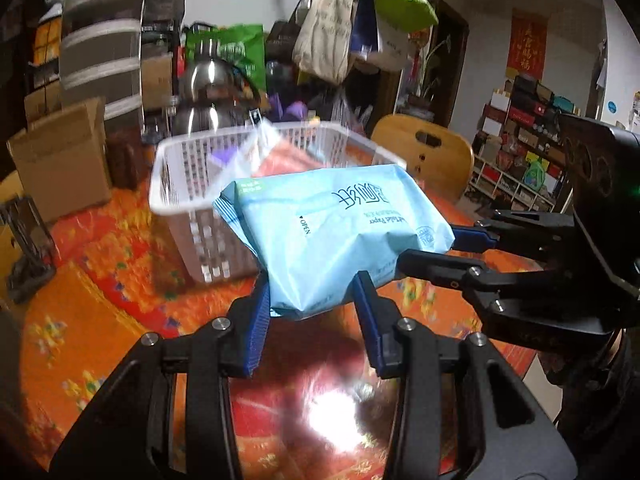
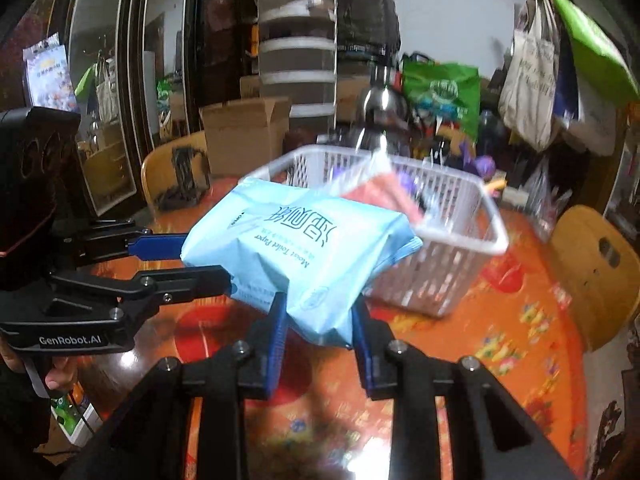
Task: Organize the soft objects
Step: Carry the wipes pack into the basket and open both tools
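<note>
Both grippers clamp the same light-blue pack of moist toilet paper (image 1: 336,232), holding it in the air above an orange floral tablecloth (image 1: 100,320). The left gripper (image 1: 314,308) pinches the pack's near edge between its blue pads, while the right gripper (image 1: 444,254) bites the pack's side from the right of the left wrist view. In the right wrist view the roles swap: the right gripper (image 2: 320,320) squeezes the lower corner of the pack (image 2: 296,248) and the left gripper (image 2: 208,258) closes on it from the left, a strip reading "GenRobot.AI" on its body. Just behind the pack stands a white slatted plastic basket (image 1: 176,184), its rim blurred, with a reddish packet (image 1: 288,158) leaning inside. Beyond the basket are a shiny steel kettle (image 1: 208,84), a green shopping bag (image 1: 232,48), an open cardboard box (image 1: 60,160) and a wooden chair (image 1: 428,152).
</note>
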The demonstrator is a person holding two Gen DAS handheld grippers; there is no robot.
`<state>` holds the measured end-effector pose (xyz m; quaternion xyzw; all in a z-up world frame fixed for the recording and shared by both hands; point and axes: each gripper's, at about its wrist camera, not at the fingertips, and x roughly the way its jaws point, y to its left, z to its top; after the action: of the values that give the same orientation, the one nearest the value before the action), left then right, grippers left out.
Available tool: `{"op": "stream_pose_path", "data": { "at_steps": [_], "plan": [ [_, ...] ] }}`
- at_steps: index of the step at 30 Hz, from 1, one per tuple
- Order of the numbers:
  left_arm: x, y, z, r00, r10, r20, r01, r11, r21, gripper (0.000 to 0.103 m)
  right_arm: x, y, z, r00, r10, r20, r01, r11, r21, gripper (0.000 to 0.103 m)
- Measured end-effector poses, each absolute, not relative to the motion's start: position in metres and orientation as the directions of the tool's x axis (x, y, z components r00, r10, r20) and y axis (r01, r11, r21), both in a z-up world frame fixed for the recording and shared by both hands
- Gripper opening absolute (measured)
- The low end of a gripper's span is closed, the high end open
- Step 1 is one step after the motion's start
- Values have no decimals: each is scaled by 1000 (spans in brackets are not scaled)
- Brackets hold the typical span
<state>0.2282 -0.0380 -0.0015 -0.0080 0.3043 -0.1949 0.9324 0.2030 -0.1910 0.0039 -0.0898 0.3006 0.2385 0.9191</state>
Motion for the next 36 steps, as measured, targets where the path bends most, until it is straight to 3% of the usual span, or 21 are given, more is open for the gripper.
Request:
{"op": "stream_pose_path", "data": {
  "at_steps": [13, 25, 26, 27, 28, 29, 30, 36],
  "plan": [
    [345, -37, 112, 793, -333, -510, 334, 938, -93, 38, 314, -187, 103, 771, 366, -521, -468, 881, -74, 29],
    [456, -42, 64, 739, -298, -603, 268, 953, -142, 40, 399, -192, 60, 737, 341, -584, -455, 889, -56, 30],
    [460, -41, 60, 745, -284, -604, 250, 958, -142, 48, 402, -194, 56, 737, 341, -584, -451, 891, -49, 31],
    [462, -39, 56, 755, -253, -605, 218, 967, -132, 69, 405, -195, 52, 745, 326, -583, -435, 899, -53, 35],
    [465, -37, 52, 757, -228, -612, 192, 973, -125, 79, 405, -195, 49, 747, 314, -585, -425, 903, -58, 40],
    [468, -33, 47, 757, -215, -618, 174, 977, -126, 88, 409, -197, 45, 746, 297, -596, -409, 911, -58, 60],
    [468, -30, 44, 762, -207, -613, 166, 978, -125, 89, 411, -201, 40, 741, 282, -609, -392, 918, -51, 78],
    [462, -16, 26, 753, -211, -623, 164, 977, -134, 93, 412, -218, 29, 711, 274, -647, -369, 929, -12, 82]
  ]
}}
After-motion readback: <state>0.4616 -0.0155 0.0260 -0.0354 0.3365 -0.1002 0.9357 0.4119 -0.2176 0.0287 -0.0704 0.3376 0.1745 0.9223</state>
